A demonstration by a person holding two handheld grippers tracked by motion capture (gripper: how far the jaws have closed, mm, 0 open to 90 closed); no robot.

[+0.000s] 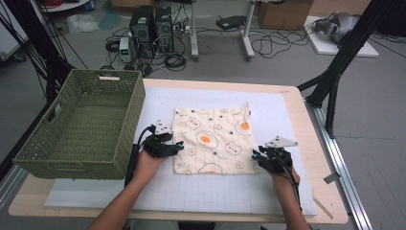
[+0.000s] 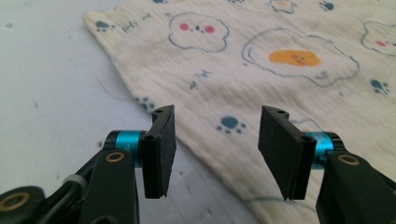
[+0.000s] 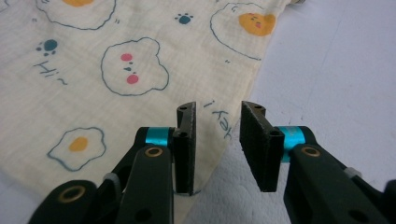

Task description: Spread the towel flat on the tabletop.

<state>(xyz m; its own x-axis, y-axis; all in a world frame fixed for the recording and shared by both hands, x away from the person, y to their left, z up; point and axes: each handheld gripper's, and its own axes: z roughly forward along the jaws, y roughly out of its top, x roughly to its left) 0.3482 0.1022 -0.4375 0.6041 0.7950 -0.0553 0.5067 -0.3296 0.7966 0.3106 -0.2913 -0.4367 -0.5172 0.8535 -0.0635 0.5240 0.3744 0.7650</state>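
Cream cloth reading "Hi"; left claw and right claw both released.

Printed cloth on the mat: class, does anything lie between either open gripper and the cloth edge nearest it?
Nothing visible does. The left gripper is at the cloth's left edge, the right gripper at its right edge, both open over bare mat.

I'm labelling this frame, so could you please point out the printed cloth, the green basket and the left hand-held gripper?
Printed cloth (image 1: pixel 210 139): high view, middle of the fabric.
Green basket (image 1: pixel 135 112): high view, its right wall.
Left hand-held gripper (image 1: pixel 178 145): high view, between its fingertips at the cloth's left edge.
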